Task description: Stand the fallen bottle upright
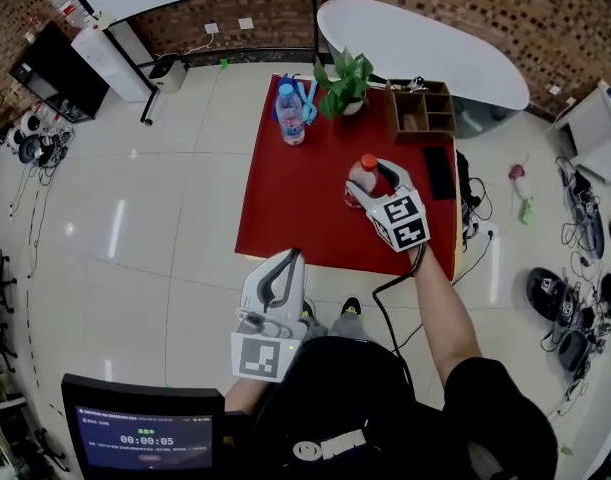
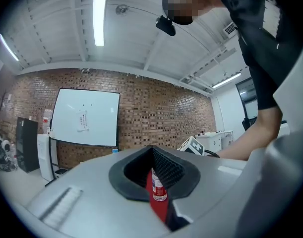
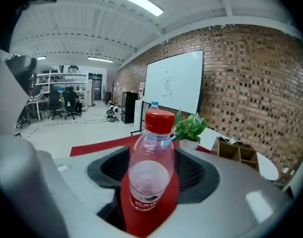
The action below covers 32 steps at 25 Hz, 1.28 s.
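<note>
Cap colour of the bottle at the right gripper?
Red; the bottle's cap shows best in right gripper view.

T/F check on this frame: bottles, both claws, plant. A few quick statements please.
1. The red-cap bottle is between the right claw's jaws. True.
2. That bottle lies flat. False: it is upright.
3. The left claw holds the blue-cap bottle. False: it is empty, and that bottle stands by the plant.
4. The plant is on the table. True.
</note>
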Available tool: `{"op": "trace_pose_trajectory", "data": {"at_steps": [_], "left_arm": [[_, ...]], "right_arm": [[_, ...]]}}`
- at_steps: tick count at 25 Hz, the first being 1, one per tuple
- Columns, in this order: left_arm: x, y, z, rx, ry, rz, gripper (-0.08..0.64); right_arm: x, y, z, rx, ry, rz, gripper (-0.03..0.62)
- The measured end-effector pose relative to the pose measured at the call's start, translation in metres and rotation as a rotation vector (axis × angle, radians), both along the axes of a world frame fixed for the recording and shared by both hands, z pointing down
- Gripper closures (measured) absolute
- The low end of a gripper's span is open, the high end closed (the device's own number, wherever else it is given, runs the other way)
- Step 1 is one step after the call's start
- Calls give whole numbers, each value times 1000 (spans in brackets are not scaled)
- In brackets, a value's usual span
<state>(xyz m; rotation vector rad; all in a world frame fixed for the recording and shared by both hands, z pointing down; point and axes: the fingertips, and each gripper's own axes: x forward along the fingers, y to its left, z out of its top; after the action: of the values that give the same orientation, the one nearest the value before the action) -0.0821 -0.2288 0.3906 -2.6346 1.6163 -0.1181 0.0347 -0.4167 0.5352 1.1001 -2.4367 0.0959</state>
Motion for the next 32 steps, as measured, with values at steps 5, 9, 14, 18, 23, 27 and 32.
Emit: {"op": "trace_pose_trajectory", "data": {"at_steps": [5,9,14,18,23,27,32], "left_arm": [[-2,-6,-4,24,33,-16,555],[-12,1,-12,26,38,-33,555],[-11,0,-17,41,107,-45,555],[-19,5,-15,14,104,-67,555],[-9,4,-19,33,82,-32,555],[-3,2,-20,47,85,-6,555],[5,1,-23,58,96,41,555]], "right_arm": [[10,8,2,16,30,-5,305],[-1,15,0,1,35,-18,305],[7,15,-9,1,0,3,301],[-2,21,-32,25,-56,-5,298],[21,43,-92,104,-160,29,298],[33,87,-132,125,-358,84,298],[22,155,-120,95,-441,117,591]]}}
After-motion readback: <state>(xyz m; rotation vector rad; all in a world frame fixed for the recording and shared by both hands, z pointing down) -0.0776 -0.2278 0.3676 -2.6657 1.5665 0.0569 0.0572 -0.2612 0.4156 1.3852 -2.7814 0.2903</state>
